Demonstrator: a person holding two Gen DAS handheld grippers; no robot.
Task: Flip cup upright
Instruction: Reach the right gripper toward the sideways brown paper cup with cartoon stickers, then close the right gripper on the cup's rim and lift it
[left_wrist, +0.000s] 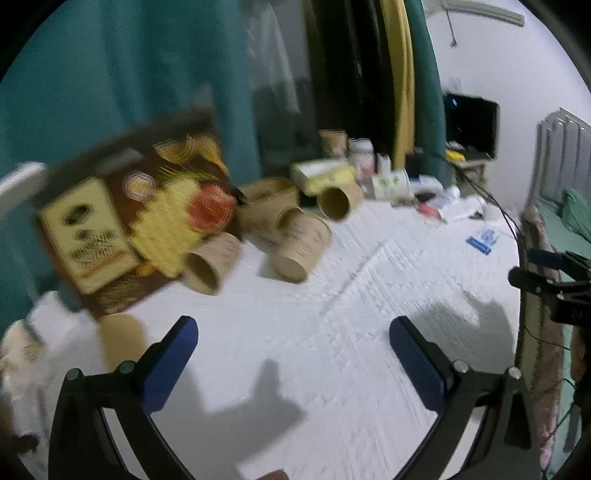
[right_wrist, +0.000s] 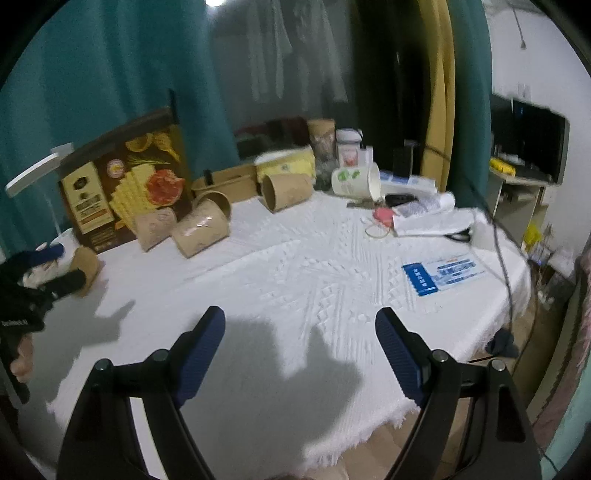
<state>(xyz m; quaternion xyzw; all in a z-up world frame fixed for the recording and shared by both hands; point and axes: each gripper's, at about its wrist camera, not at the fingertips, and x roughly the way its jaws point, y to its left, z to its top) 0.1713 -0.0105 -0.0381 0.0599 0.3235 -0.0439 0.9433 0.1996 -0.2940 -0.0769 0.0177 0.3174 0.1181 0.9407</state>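
Note:
Several brown paper cups lie on their sides on the white tablecloth (right_wrist: 295, 280). In the left wrist view one cup (left_wrist: 301, 247) lies in the middle distance, another (left_wrist: 210, 264) to its left and a third (left_wrist: 340, 201) further back. In the right wrist view the same cups show: (right_wrist: 201, 230), (right_wrist: 153, 227), (right_wrist: 288, 192). Another brown cup (right_wrist: 86, 269) stands at the table's left edge, also blurred in the left wrist view (left_wrist: 120, 338). My left gripper (left_wrist: 293, 332) is open and empty above the cloth. My right gripper (right_wrist: 300, 321) is open and empty.
A snack box (right_wrist: 122, 181) stands at the back left. A white cup (right_wrist: 356, 181) lies on its side at the back, among small items and papers. A blue leaflet (right_wrist: 441, 275) lies on the right. A cable (right_wrist: 506, 258) runs over the table's right edge.

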